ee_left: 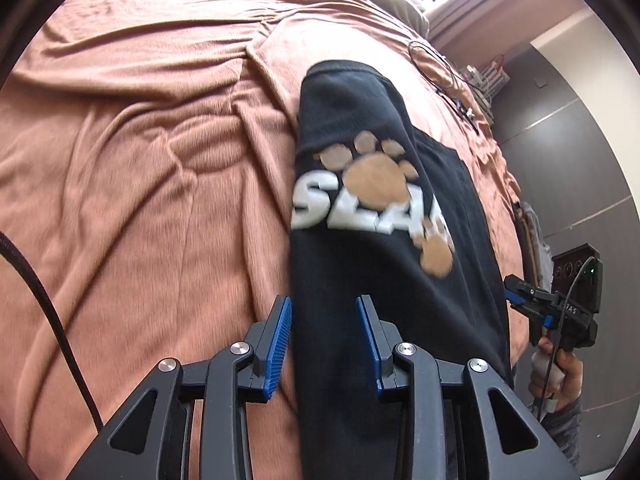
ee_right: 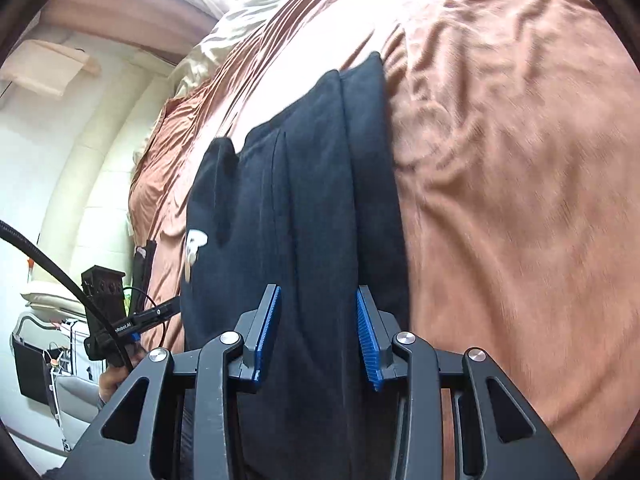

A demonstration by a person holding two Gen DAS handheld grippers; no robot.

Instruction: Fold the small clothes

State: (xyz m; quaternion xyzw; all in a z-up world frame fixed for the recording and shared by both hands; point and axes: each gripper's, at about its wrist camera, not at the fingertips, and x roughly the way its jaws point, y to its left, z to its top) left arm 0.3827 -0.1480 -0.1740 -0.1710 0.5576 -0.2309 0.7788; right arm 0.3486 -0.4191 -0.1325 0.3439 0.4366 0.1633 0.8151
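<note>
Here | black shirt (ee_left: 384, 216) between open left gripper (ee_left: 324, 340) pads

Matt black cloth garment (ee_left: 380, 240) — velvety bedspread (ee_left: 140, 160)

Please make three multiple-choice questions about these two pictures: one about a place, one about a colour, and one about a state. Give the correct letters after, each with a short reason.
1. On what does the black garment lie?
A. a wooden floor
B. a brown blanket
C. a white table

2. What colour are the pads on the fingers of the left hand-held gripper?
A. blue
B. red
C. green

3. How do the jaws of the right hand-held gripper stand?
A. shut tight with nothing between
B. hidden from view
C. open, with the dark cloth between them

Answers:
1 B, the brown blanket spreads under and around the garment.
2 A, both ribbed pads are blue.
3 C, a clear gap shows between the fingers, with the cloth in it.
</note>
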